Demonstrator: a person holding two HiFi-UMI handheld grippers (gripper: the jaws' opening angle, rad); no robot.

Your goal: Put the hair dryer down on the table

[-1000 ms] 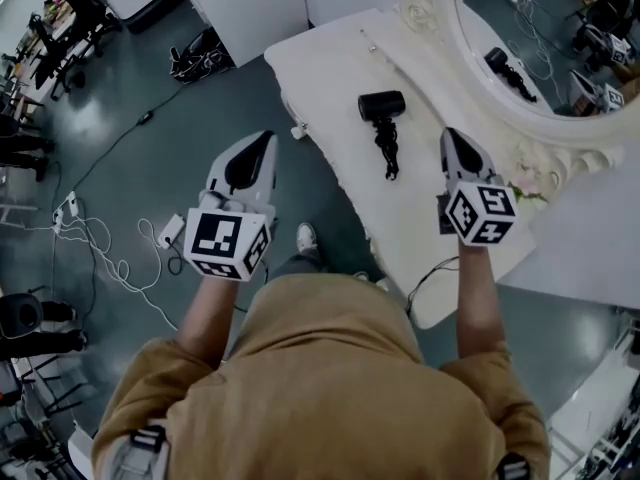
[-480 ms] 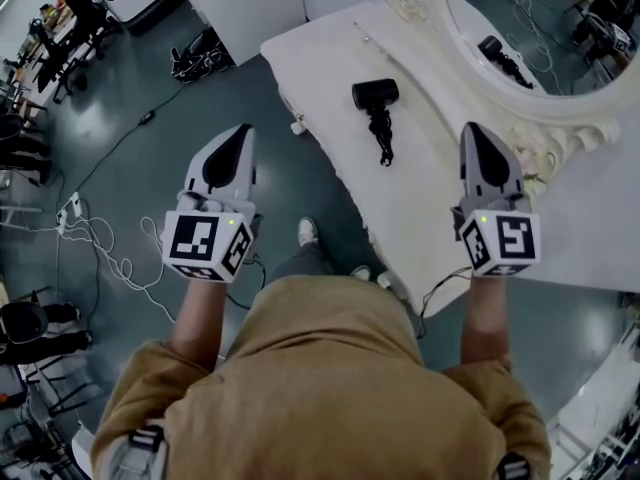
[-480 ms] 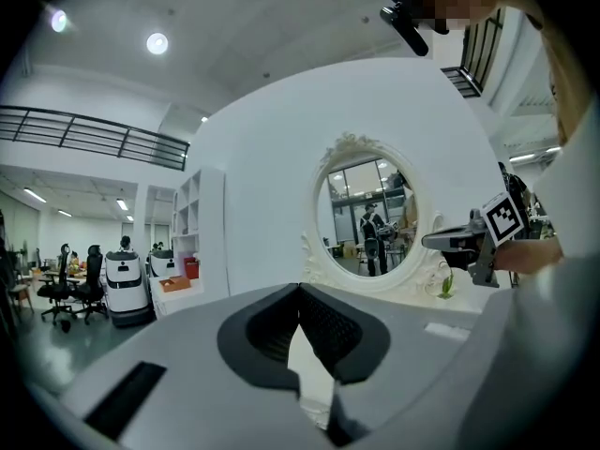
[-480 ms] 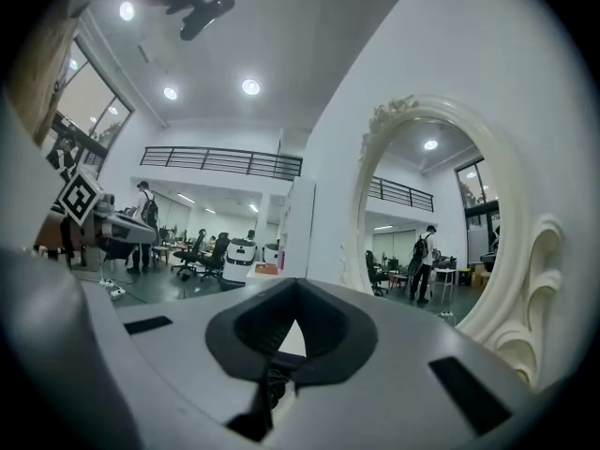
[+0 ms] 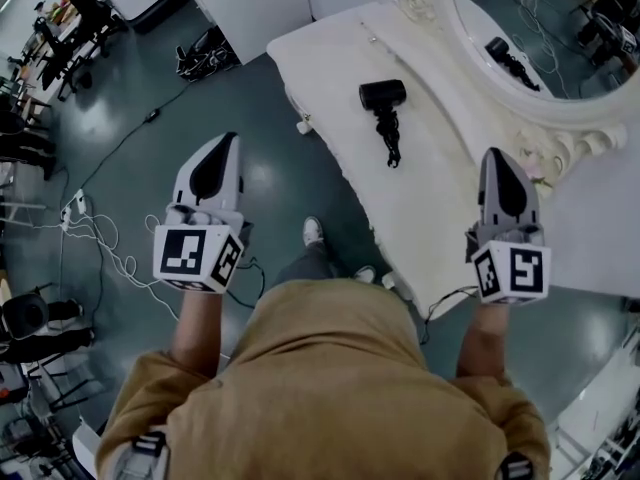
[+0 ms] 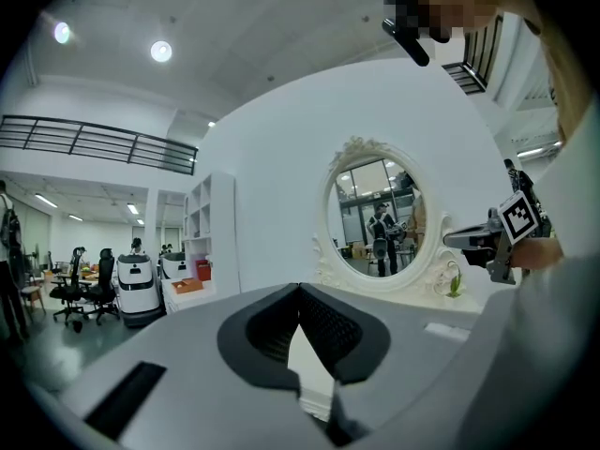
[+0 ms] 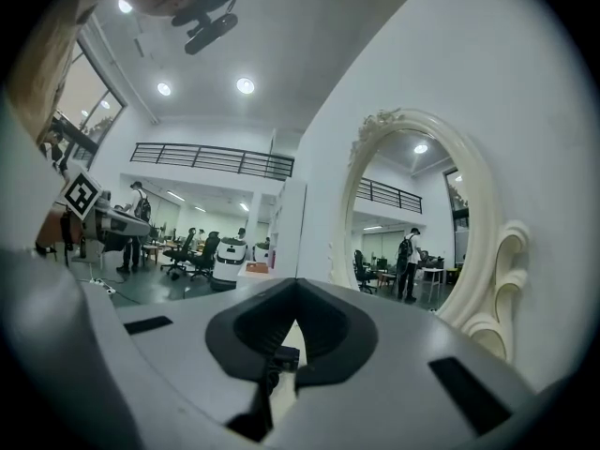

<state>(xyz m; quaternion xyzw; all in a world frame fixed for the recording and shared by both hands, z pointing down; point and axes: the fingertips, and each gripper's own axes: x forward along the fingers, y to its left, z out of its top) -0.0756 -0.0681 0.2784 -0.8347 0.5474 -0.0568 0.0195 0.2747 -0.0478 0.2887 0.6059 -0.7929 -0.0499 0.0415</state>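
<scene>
The hair dryer is lying on the table (near the mirror); the left gripper and right gripper are hovering apart from it, jaws clenched, holding nothing.

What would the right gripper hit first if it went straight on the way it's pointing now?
Most likely the white mirror frame, standing just ahead of the right gripper; depth is unclear.

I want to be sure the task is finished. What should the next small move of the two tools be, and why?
Probably just lower both tools to rest, with no new grasp. The hair dryer already lies on the white table, and nothing touches it. The left tool and the right tool are both shut, empty and clearly apart from it.
</scene>
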